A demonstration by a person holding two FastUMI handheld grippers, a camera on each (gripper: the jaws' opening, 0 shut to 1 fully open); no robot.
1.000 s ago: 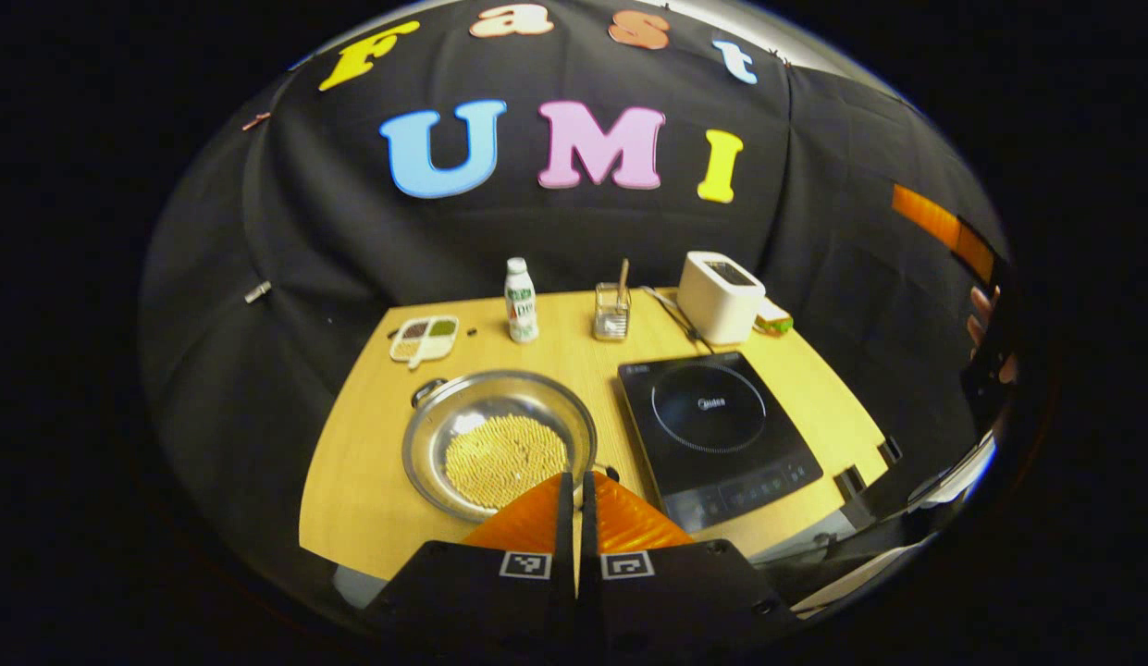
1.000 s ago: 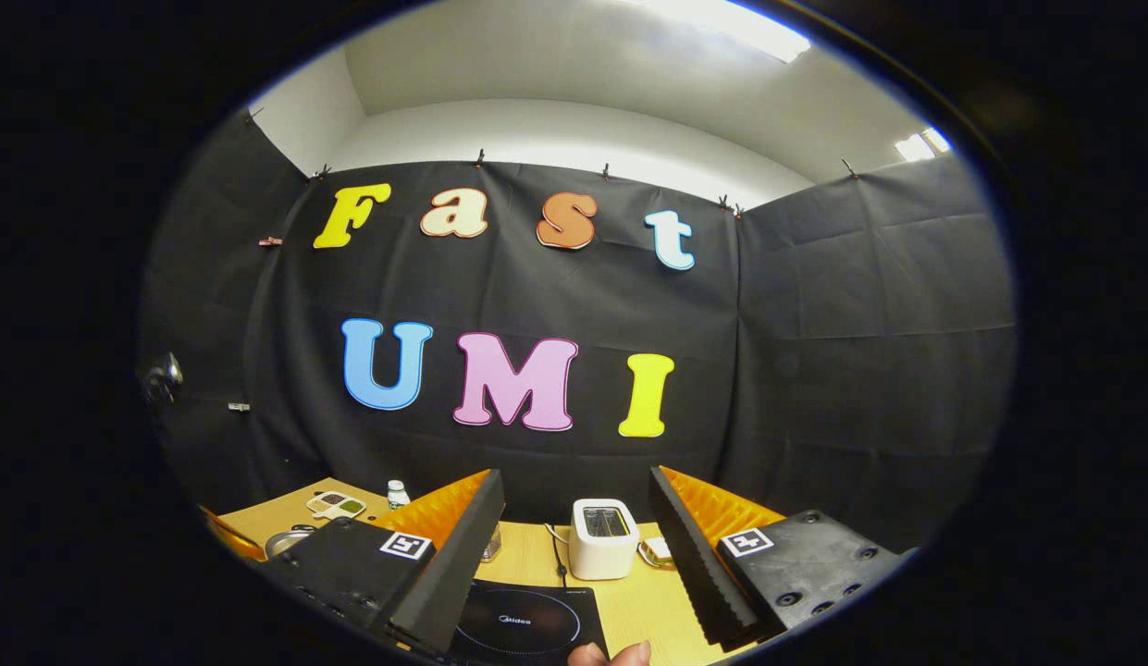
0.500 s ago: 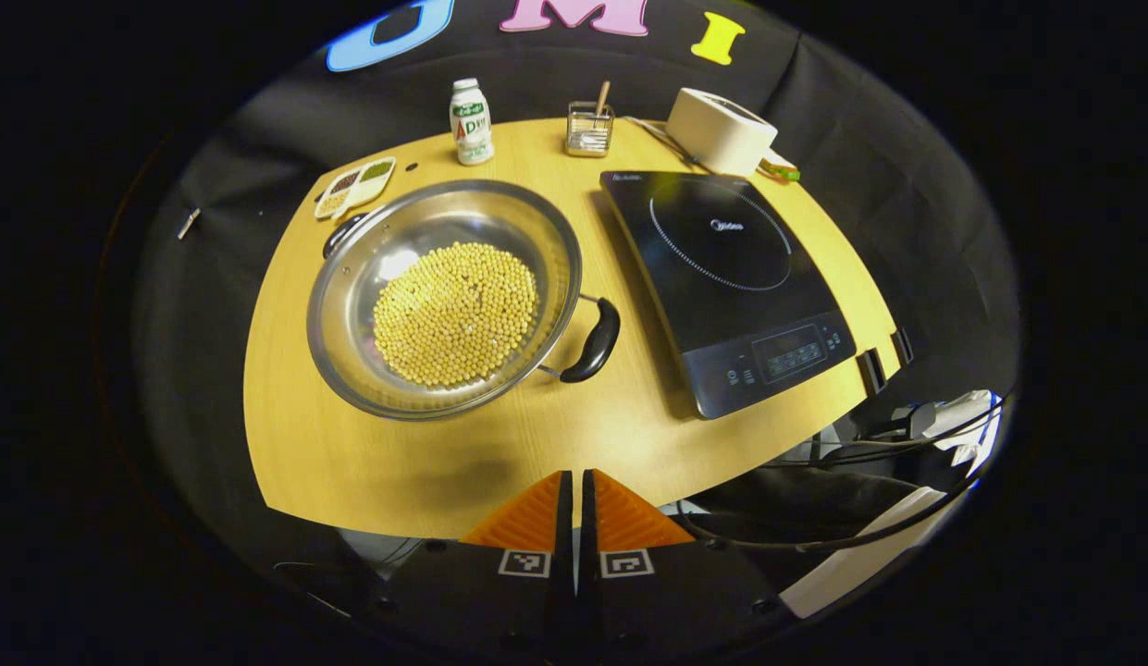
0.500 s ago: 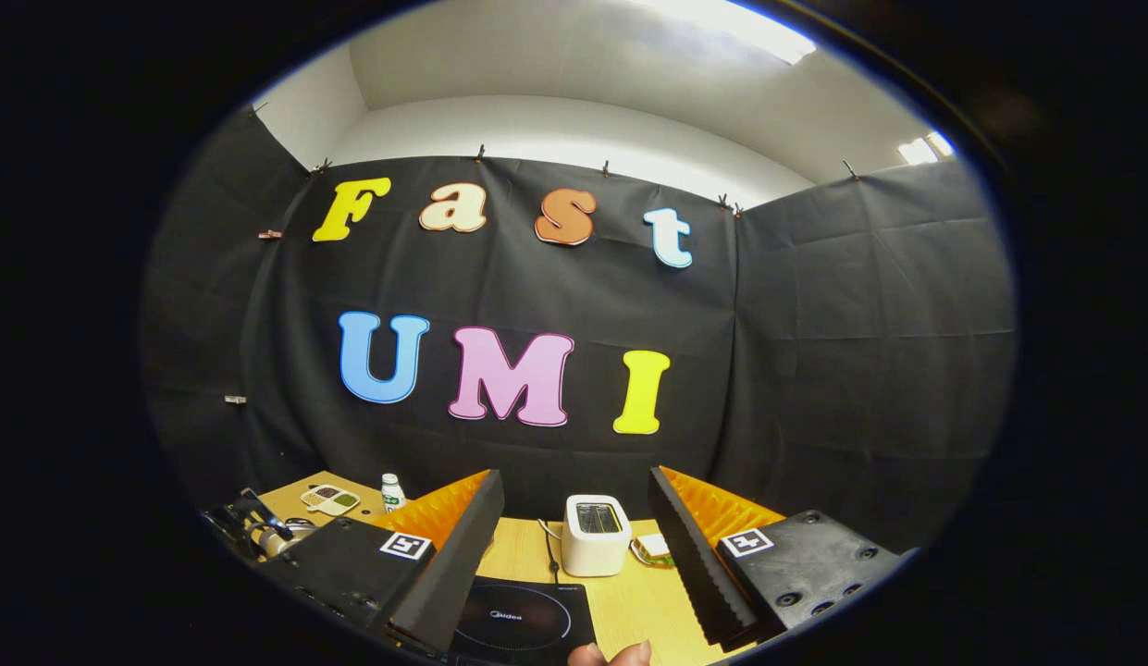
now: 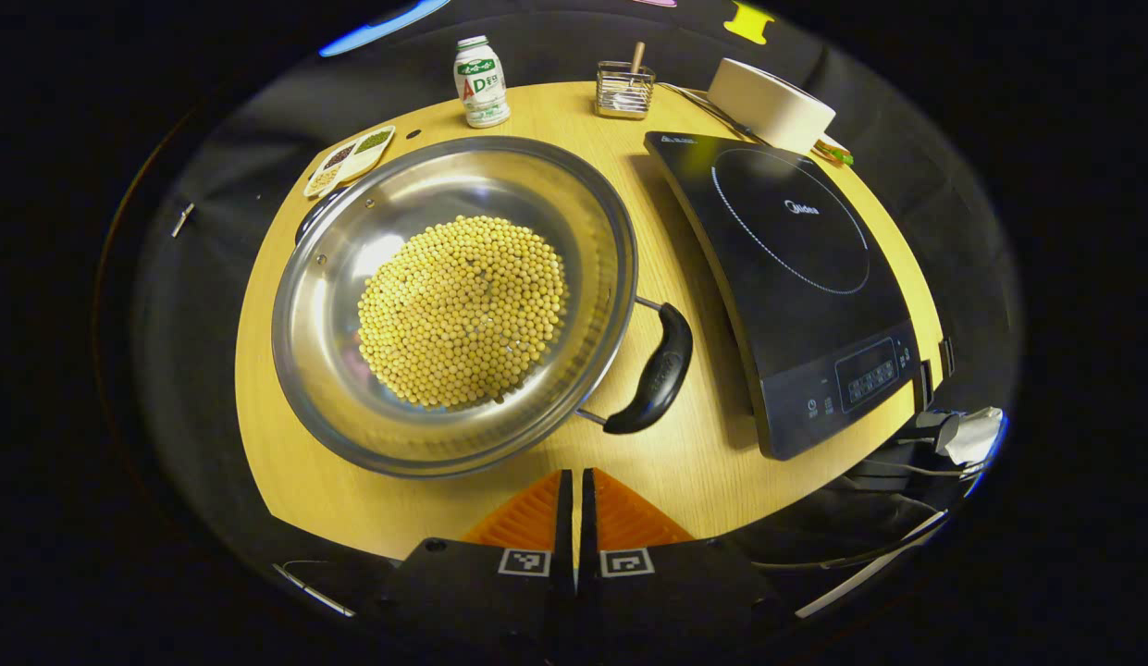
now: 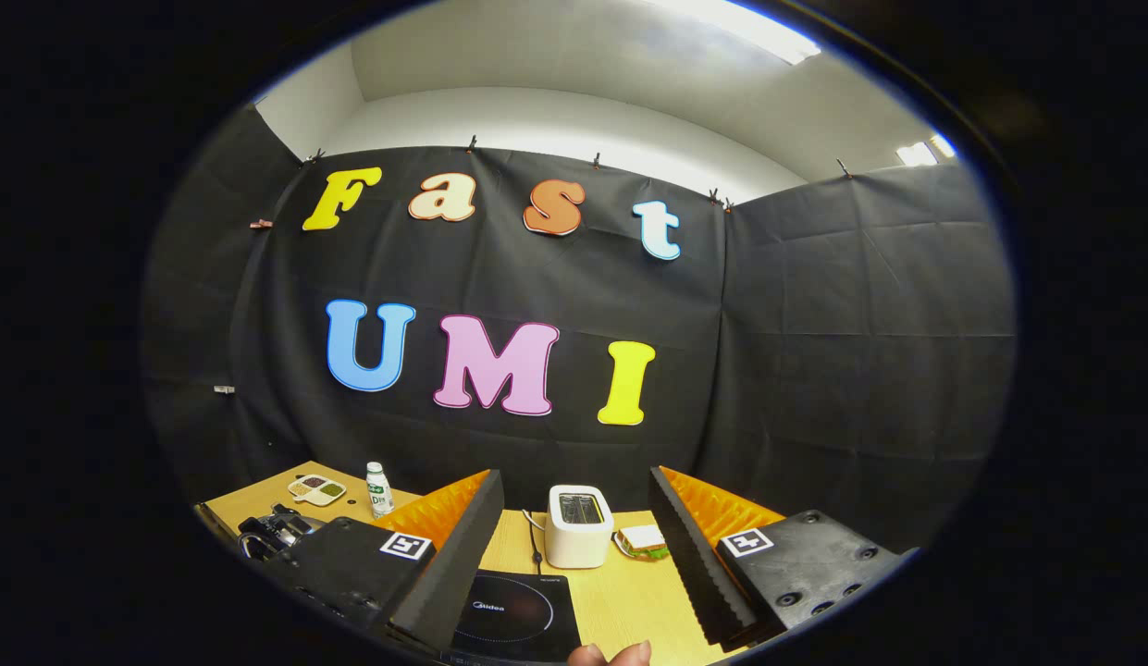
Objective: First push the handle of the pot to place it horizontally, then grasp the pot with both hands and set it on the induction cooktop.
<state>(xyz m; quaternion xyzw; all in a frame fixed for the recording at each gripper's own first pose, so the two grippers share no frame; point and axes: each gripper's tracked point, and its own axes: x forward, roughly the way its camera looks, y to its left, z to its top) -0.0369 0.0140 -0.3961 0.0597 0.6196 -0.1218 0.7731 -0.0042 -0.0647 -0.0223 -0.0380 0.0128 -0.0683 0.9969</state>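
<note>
A wide steel pot (image 5: 333, 370) full of yellow beans sits on the left half of the wooden table (image 5: 685, 462). Its near black handle (image 5: 655, 375) points to the front right, at a slant towards the induction cooktop (image 5: 796, 277). The far handle (image 5: 310, 213) peeks out behind the rim. My left gripper (image 5: 574, 476) is shut and empty, hovering over the table's front edge just short of the pot's near rim. In the right gripper view my right gripper (image 6: 575, 476) is open and empty, held level over the cooktop (image 6: 513, 610).
Along the back of the table stand a white bottle (image 5: 481, 69), a small wire holder (image 5: 624, 88), a white toaster (image 5: 768, 106) and a divided dish of grains (image 5: 350, 159). A sandwich (image 6: 643, 538) lies beside the toaster (image 6: 578, 527). Cables hang off the table's right front.
My left gripper has tipped downward and come closer to the pot, which now looms much larger. It stays shut. The right gripper has barely shifted and stays open.
</note>
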